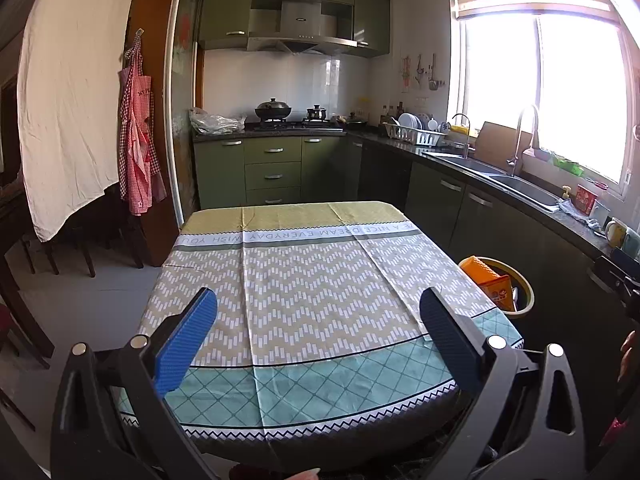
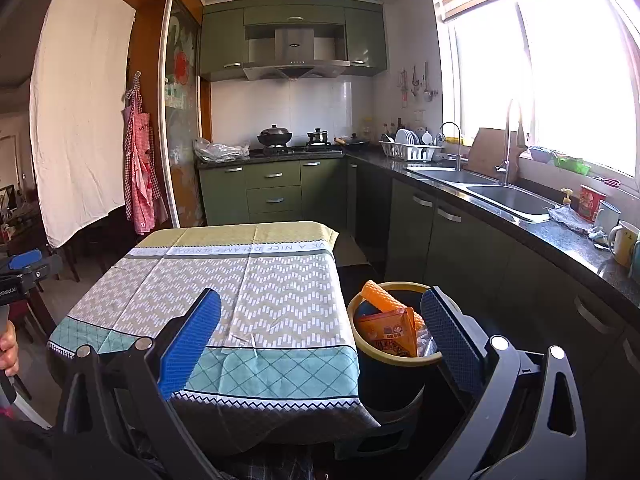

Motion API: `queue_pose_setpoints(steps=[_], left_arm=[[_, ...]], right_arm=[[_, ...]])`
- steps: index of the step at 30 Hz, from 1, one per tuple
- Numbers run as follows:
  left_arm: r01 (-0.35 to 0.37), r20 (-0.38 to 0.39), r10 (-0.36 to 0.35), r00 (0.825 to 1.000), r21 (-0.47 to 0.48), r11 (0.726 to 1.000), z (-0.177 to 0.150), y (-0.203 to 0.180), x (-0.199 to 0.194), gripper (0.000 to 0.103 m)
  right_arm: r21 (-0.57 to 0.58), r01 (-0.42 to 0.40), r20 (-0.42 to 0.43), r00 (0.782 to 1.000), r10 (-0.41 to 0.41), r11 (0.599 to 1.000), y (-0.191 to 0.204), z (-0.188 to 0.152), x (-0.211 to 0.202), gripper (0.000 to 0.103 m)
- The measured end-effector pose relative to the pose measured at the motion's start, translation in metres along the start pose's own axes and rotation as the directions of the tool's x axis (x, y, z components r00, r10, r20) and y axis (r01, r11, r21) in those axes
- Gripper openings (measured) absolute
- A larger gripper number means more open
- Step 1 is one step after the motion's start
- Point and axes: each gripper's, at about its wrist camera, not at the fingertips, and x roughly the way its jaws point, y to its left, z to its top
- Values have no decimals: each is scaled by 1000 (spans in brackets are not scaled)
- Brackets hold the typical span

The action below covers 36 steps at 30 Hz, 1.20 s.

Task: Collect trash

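Observation:
A dark trash bin with a yellow rim [image 2: 394, 360] stands on the floor right of the table; it also shows in the left wrist view [image 1: 524, 284]. Inside it are an orange ribbed piece [image 2: 384, 300], an orange snack packet [image 2: 388, 334] and some clear plastic [image 2: 424, 340]. My left gripper [image 1: 320, 308] is open and empty above the near part of the table [image 1: 308, 280]. My right gripper [image 2: 324, 316] is open and empty, held over the table's right edge [image 2: 280, 280] and the bin. The left gripper shows at the left edge of the right wrist view [image 2: 24, 268].
The table carries a patterned cloth with a chevron print. Green cabinets and a dark counter [image 2: 540, 228] with a double sink [image 2: 508, 196] run along the right. A stove with pots [image 1: 276, 114] stands at the back. A white sheet [image 1: 72, 92] and an apron [image 1: 138, 136] hang left.

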Motion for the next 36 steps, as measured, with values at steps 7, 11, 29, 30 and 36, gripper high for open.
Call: queue_pose_setpoints(steps=[7, 11, 29, 30, 36], left_arm=[[-2, -5, 3, 1000, 8, 1000, -2, 0, 1, 96], [-4, -6, 4, 1000, 5, 1000, -2, 0, 2, 96], [-12, -14, 12, 1000, 9, 1000, -5, -1, 1, 96], [-11, -16, 11, 1000, 8, 1000, -5, -1, 1, 96], [-9, -19, 9, 1000, 11, 1000, -5, -3, 1, 96]], right_arm=[[-6, -5, 0, 1000, 5, 1000, 2, 0, 2, 99], [-5, -5, -1, 1000, 5, 1000, 2, 0, 2, 99], [-10, -9, -12, 1000, 9, 1000, 1, -2, 8, 99], [-10, -9, -12, 1000, 9, 1000, 1, -2, 8, 99], [-10, -8, -12, 1000, 8, 1000, 1, -2, 8, 99]])
